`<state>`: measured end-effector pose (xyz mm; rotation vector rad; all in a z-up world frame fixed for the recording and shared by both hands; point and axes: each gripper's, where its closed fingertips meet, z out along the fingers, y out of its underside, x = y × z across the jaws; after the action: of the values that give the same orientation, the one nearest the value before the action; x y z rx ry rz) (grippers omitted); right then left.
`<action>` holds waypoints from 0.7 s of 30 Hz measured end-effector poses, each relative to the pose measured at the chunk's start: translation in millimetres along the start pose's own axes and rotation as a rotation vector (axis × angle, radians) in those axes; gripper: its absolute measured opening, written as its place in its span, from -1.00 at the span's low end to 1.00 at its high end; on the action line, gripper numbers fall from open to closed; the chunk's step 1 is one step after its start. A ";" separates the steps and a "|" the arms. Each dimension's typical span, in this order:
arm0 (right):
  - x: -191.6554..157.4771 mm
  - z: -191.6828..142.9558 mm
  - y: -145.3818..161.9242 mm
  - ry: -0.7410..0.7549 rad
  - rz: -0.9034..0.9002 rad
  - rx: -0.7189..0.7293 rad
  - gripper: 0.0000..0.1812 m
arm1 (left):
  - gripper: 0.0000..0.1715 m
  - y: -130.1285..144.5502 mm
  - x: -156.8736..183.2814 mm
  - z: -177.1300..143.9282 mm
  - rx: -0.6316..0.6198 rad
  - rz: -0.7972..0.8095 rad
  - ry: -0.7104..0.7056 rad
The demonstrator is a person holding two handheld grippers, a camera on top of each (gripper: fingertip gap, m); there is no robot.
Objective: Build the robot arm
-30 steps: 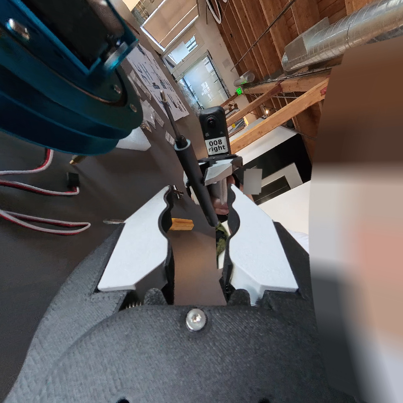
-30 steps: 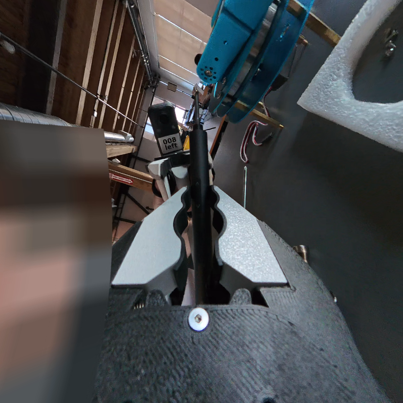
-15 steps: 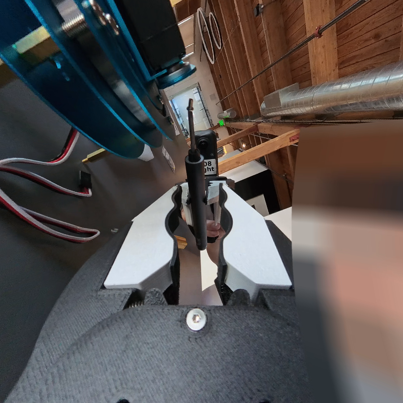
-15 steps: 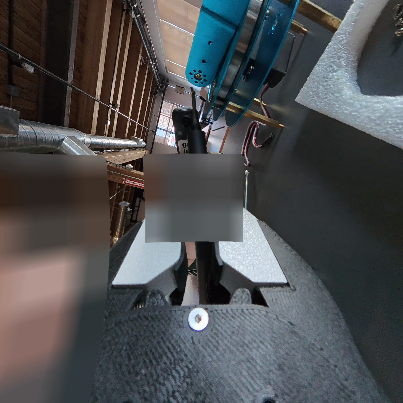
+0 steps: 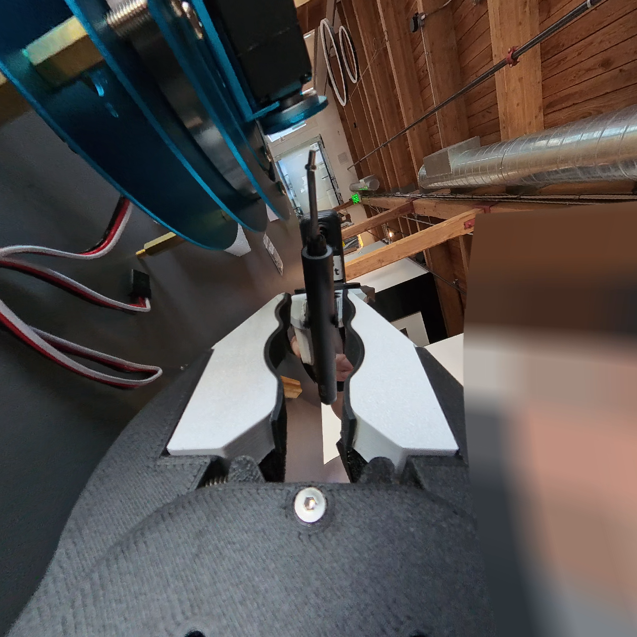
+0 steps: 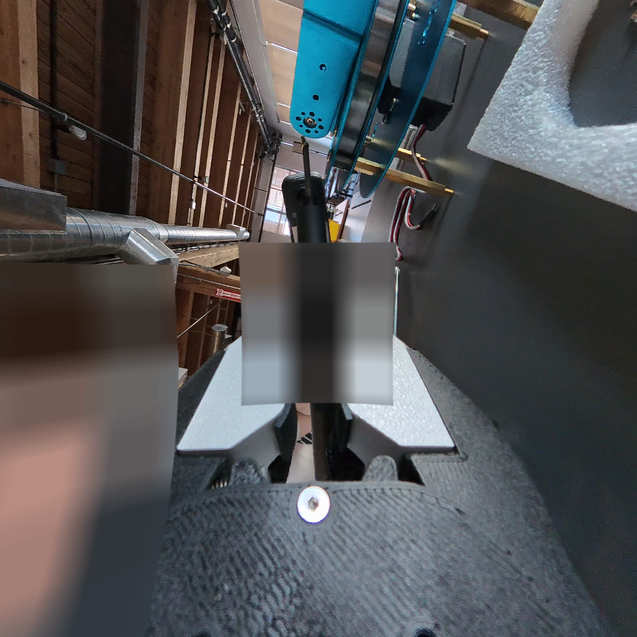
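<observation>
My right gripper (image 6: 315,306) is shut on a black screwdriver (image 6: 312,220); a mosaic patch hides its fingertips. The screwdriver's thin tip sits just under the hub of a blue bracket on the blue disc assembly (image 6: 344,86). In the left wrist view the screwdriver (image 5: 319,327) stands between my left gripper's open fingers, touching neither. My left gripper (image 5: 317,303) is open and empty, facing the right gripper's white fingers (image 5: 303,331). The blue disc assembly (image 5: 138,120) with its black servo looms close at the upper left.
Red, white and black servo wires (image 5: 69,351) with a black plug (image 5: 139,282) lie on the dark table (image 5: 51,431). A brass standoff (image 5: 158,246), a small wooden piece (image 5: 291,386), a white foam block (image 6: 551,120) and a thin metal rod (image 6: 396,296) are nearby. Left and right tips are no more than a few centimetres apart.
My left gripper swung so the screwdriver now sits straight between its fingers, and its jaws narrowed slightly. The screwdriver tip rose towards the blue bracket. The blue assembly looks closer.
</observation>
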<state>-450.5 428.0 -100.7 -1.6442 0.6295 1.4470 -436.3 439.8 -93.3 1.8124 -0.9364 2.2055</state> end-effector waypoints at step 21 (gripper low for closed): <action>1.7 9.8 -4.5 -0.038 0.116 -0.012 -0.84 | -0.81 -8.4 -3.5 -2.5 0.018 -0.148 0.102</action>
<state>-451.9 438.8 -100.9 -1.6081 0.7058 1.5643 -433.5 448.8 -93.5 1.6990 -0.7403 2.1981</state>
